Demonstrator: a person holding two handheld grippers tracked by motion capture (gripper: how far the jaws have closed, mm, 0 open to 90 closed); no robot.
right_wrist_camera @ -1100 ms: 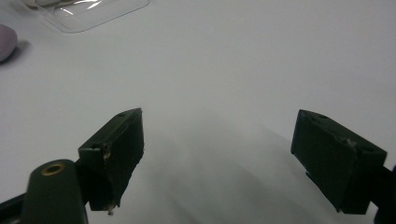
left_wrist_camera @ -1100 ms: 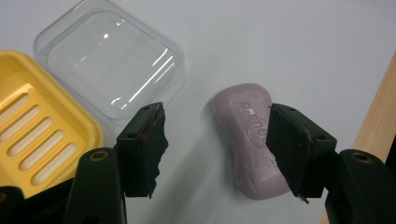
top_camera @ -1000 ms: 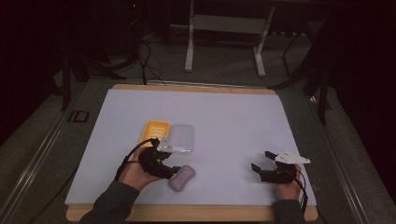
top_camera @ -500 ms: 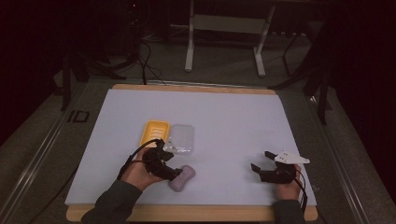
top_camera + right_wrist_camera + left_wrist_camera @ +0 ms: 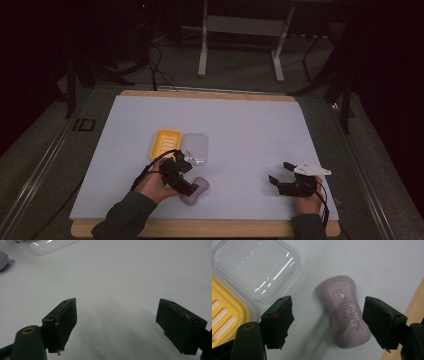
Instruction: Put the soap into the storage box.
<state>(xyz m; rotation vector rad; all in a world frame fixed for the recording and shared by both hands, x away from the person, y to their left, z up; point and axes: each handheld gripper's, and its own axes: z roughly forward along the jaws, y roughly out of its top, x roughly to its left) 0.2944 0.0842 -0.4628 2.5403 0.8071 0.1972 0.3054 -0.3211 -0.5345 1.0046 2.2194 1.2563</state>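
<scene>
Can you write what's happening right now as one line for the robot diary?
left gripper: open over purple soap | right gripper: open, holding nothing | yellow tray, clear lid: side by side

Left tongs (image 5: 186, 176): black body, two blocky black jaws with worn, chipped pad edges, small screw holes on the jaw faces, a brass-ringed pivot at the base; a black cable loops from the rear. Right tongs (image 5: 281, 173): same black build, topped by a pale grey three-cornered plate (image 5: 311, 169), with a thin black cable trailing back. Both forearms wear dark grey-green sleeves (image 5: 122, 219).
</scene>
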